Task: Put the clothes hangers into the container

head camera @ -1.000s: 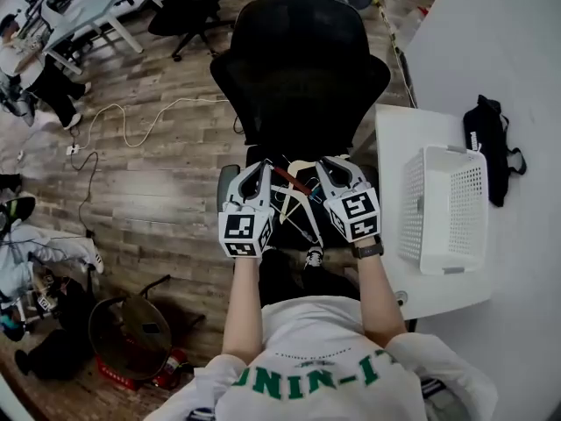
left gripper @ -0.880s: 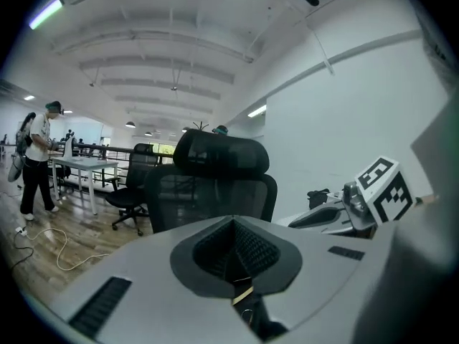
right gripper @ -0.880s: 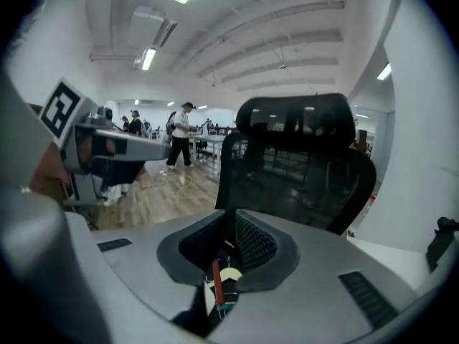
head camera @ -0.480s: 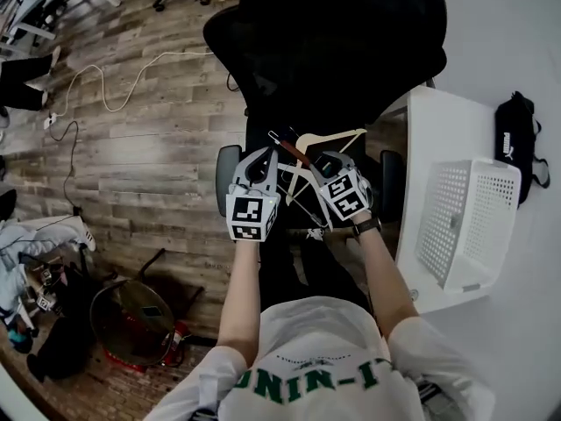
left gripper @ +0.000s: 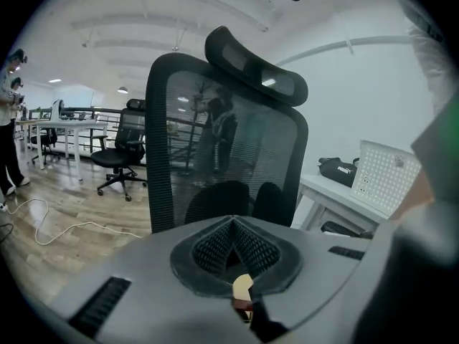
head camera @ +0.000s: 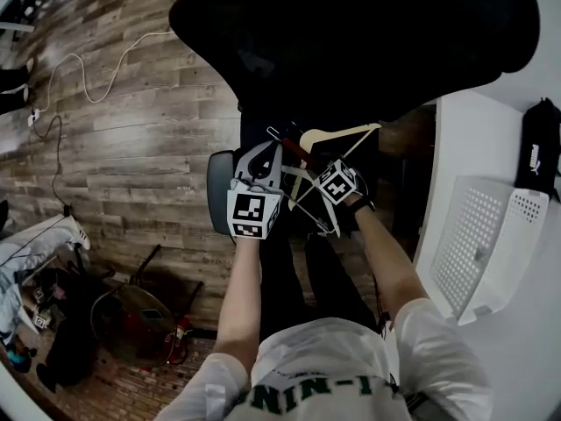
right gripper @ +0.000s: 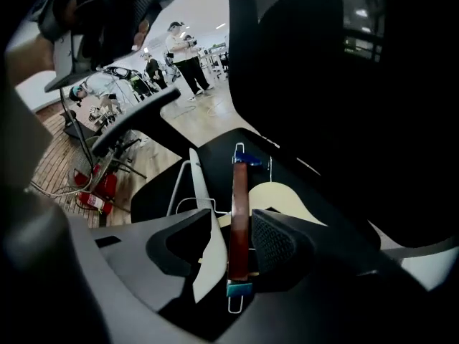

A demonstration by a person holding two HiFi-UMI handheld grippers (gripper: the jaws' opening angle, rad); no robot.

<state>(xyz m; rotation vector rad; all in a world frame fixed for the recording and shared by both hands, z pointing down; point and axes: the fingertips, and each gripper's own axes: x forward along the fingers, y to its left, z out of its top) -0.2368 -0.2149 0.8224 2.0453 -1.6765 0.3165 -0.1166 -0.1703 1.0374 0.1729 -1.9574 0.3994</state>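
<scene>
A bundle of hangers lies between my two grippers over the black chair seat (head camera: 399,160): a cream wooden hanger (head camera: 337,136), a red-brown clip bar (head camera: 293,150) and a thin white hanger (right gripper: 203,228). My left gripper (head camera: 266,150) is shut on the bundle's near end; a cream and brown tip (left gripper: 242,297) shows just behind its closed jaws. My right gripper (right gripper: 233,218) points steeply down. Its jaws have just been opening, and the red-brown bar (right gripper: 239,213) and the white arm stand loose between them. The white perforated basket (head camera: 484,251) sits on the table to the right.
The chair's tall mesh back (head camera: 368,42) rises just beyond the hangers, and its armrest (head camera: 219,187) is under my left gripper. A black bag (head camera: 538,147) lies on the white table (head camera: 526,358) behind the basket. Cables (head camera: 96,64) and gear (head camera: 131,323) lie on the wooden floor at left.
Both grippers have sunk with the hangers toward the chair seat. The right gripper has tipped downward and its jaws have parted around the bar. The left stays closed.
</scene>
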